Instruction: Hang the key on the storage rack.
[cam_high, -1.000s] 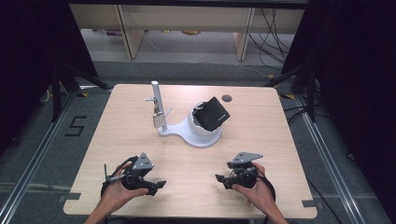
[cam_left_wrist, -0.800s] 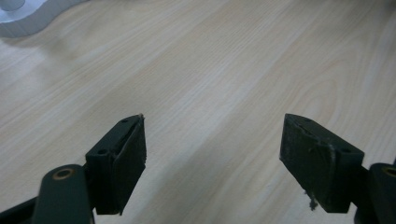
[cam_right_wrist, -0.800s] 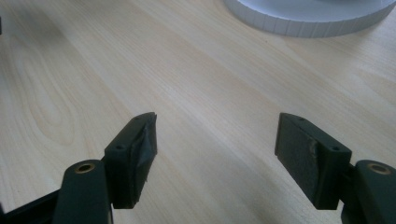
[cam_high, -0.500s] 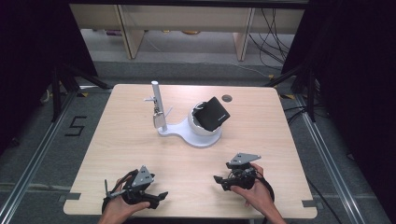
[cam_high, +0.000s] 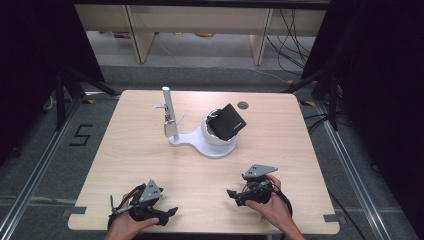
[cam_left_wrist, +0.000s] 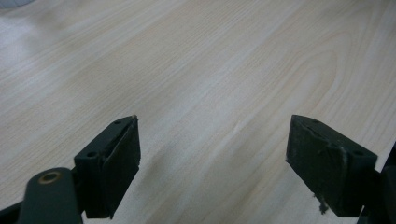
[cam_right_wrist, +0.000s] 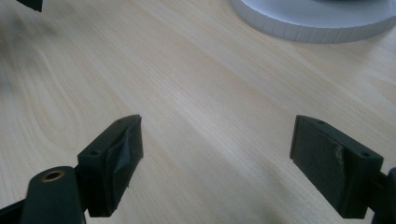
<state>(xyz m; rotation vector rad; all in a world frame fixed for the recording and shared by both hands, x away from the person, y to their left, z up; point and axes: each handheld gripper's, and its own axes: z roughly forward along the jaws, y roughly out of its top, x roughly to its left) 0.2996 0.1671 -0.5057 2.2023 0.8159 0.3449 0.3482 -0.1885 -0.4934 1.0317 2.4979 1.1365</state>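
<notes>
Table: light wooden tabletop (cam_high: 280, 150), round cable hole (cam_high: 243, 105) near its far edge.
Floor: grey carpet, black numeral "5" marking (cam_high: 80, 135) left of the table.
Background: pale wooden shelf legs (cam_high: 134, 30), black cables (cam_high: 287, 30).

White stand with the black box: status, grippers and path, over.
Left gripper open, right gripper open, both low near the table's front edge. Black box on white stand, untouched. Path looks clear.
</notes>
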